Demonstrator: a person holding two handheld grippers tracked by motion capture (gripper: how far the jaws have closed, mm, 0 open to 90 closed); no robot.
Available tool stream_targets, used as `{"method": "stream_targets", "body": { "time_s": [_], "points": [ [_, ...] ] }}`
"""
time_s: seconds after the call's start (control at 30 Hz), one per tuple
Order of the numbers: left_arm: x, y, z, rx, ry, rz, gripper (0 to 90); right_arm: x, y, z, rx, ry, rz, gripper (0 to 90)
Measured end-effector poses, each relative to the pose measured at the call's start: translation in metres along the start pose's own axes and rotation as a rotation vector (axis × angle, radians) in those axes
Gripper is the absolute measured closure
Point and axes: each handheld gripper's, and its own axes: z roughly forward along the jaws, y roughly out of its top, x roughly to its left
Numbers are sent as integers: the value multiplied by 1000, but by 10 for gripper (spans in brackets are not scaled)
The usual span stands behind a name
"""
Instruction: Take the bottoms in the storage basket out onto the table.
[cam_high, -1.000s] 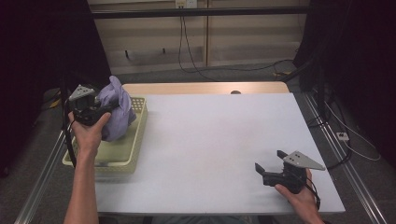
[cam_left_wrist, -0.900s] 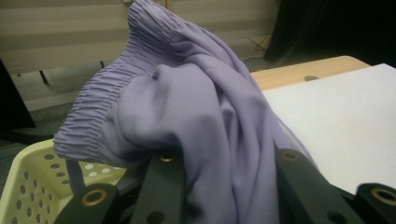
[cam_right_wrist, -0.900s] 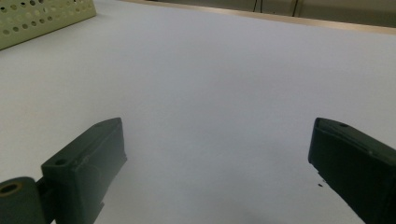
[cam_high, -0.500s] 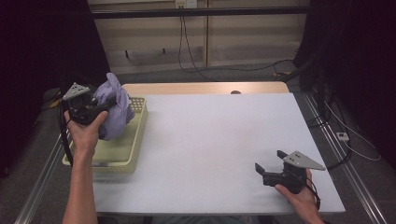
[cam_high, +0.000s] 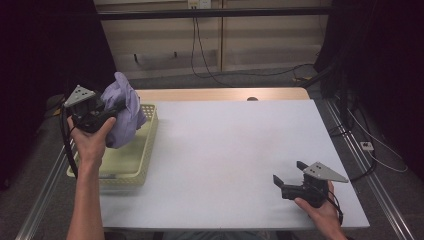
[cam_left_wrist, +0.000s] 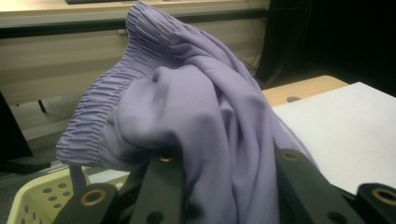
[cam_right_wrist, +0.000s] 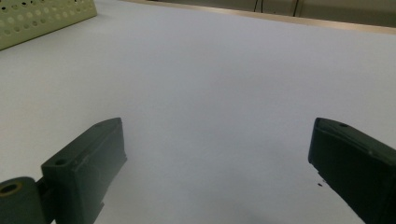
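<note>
The left gripper (cam_high: 107, 114) is clamped tight on a bunch of lilac garment (cam_high: 125, 107), holding it up above the far end of the pale yellow basket (cam_high: 131, 165) at the table's (cam_high: 235, 150) left edge. In the left gripper view the cloth (cam_left_wrist: 196, 121) drapes over the black jaws in deep folds, with a gathered elastic band (cam_left_wrist: 100, 105) running along its top. It looks soft, light and floppy; it will sag and swing rather than keep shape. That shirred band is probably the surest place to pinch, since smooth fabric could slip through. Over on the right, the right gripper (cam_high: 290, 172) rests low on the table with jaws spread wide, nothing between them.
</note>
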Motion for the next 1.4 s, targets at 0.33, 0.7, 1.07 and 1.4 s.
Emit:
{"method": "stream_targets", "body": {
  "time_s": [0.33,0.7,1.07,1.4],
  "points": [
    [-7,8,-10,-27,6,27,736,0,0,0,0,0,0,41],
    [-18,17,-17,-55,-6,45,735,0,0,0,0,0,-2,41],
    [-33,24,-22,-84,-29,68,736,0,0,0,0,0,-1,41],
    [-43,29,-24,-105,-55,80,736,0,0,0,0,1,-2,41]
  ]
}}
